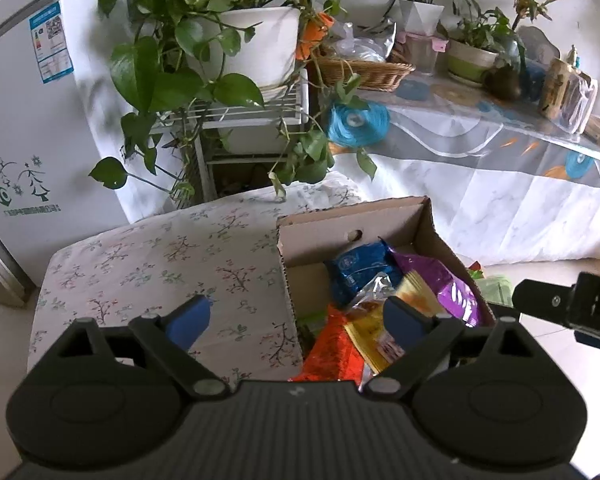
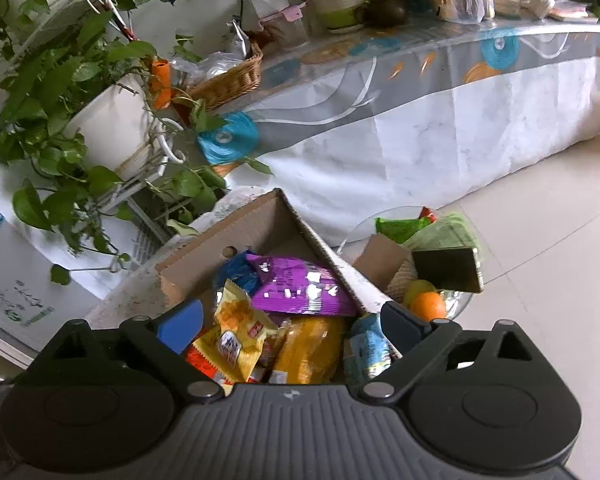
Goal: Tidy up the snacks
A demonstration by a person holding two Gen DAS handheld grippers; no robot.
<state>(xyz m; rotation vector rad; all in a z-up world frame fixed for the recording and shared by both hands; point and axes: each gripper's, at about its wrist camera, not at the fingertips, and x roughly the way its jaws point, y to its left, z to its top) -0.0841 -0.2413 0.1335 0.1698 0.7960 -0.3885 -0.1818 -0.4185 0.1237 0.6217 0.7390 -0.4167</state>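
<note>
An open cardboard box sits on a floral-covered surface and holds several snack packets. Among them are a blue packet, a purple packet, an orange-red packet and yellow packets. My left gripper is open, straddling the box's left wall, pads clear of the packets. My right gripper hangs open over the box, with yellow packets lying loose below its spread fingers. The other gripper's black body shows at the right edge of the left wrist view.
A glass bowl with fruit, green packets and a dark box stands right of the carton. A potted vine on a white rack, a fridge and a long cloth-covered table with a wicker basket lie beyond. Tiled floor spreads right.
</note>
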